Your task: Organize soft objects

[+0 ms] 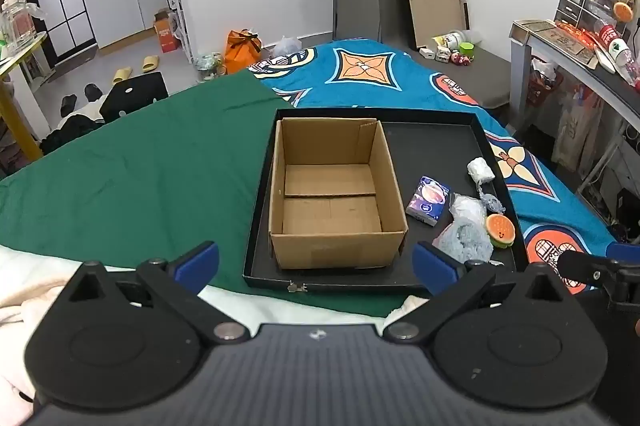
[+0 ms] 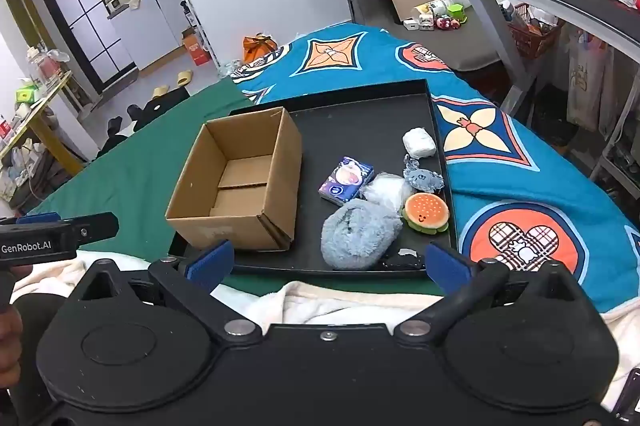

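Two grippers, left gripper (image 1: 316, 262) and right gripper (image 2: 327, 260), are gaping empty; one black tray (image 2: 360, 113) is holding one cardboard box (image 2: 240, 185), six soft items beside it.

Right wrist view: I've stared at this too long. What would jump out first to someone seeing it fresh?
Probably the open, empty cardboard box standing on the left part of the black tray. Next, the cluster of soft things to its right: a fluffy grey-blue plush nearest the camera, an orange burger toy beside it and a purple tissue pack behind. Both grippers hang short of the tray with fingers wide apart and nothing between them.
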Tool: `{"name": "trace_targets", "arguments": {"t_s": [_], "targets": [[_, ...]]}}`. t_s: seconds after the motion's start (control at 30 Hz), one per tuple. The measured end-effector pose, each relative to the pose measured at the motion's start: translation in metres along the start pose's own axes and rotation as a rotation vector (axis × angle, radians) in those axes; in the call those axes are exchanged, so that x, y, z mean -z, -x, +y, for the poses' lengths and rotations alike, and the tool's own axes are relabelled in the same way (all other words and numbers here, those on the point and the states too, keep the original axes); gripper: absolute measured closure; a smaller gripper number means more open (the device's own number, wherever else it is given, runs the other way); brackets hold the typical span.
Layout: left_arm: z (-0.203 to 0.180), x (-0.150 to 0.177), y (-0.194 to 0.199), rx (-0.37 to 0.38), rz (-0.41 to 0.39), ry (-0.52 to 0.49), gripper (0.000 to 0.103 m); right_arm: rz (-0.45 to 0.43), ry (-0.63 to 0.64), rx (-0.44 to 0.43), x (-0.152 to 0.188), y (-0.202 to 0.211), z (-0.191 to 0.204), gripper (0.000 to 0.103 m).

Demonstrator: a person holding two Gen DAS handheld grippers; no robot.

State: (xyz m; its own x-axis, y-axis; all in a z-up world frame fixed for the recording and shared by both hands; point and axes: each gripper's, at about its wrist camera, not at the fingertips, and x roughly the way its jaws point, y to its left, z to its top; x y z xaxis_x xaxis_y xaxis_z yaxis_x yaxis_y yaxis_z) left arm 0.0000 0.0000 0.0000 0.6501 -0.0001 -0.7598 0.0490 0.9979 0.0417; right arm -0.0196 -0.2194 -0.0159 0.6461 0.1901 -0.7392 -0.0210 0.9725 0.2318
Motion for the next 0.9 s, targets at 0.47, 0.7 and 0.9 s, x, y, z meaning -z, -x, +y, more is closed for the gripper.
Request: {"name": "trace_targets", "arguments": {"t_s": [0.47, 0.7, 0.9], "targets": [[0.001, -0.001, 0.003, 0.027, -0.024, 0.029, 0.001, -0.007, 0.023, 0.022, -0.001, -0.001, 0.008, 0.0], [0.003, -0.004, 0.009, 0.034, -0.031, 0.018, 0.001, -0.012, 0.027, 0.032, -0.001, 0.004, 0.01, 0.0], [0.002, -0.002, 0.008, 0.039, -0.031, 0.025, 0.001, -0.019, 0.027, 0.048, 0.0, 0.008, 0.008, 0.0]]}}
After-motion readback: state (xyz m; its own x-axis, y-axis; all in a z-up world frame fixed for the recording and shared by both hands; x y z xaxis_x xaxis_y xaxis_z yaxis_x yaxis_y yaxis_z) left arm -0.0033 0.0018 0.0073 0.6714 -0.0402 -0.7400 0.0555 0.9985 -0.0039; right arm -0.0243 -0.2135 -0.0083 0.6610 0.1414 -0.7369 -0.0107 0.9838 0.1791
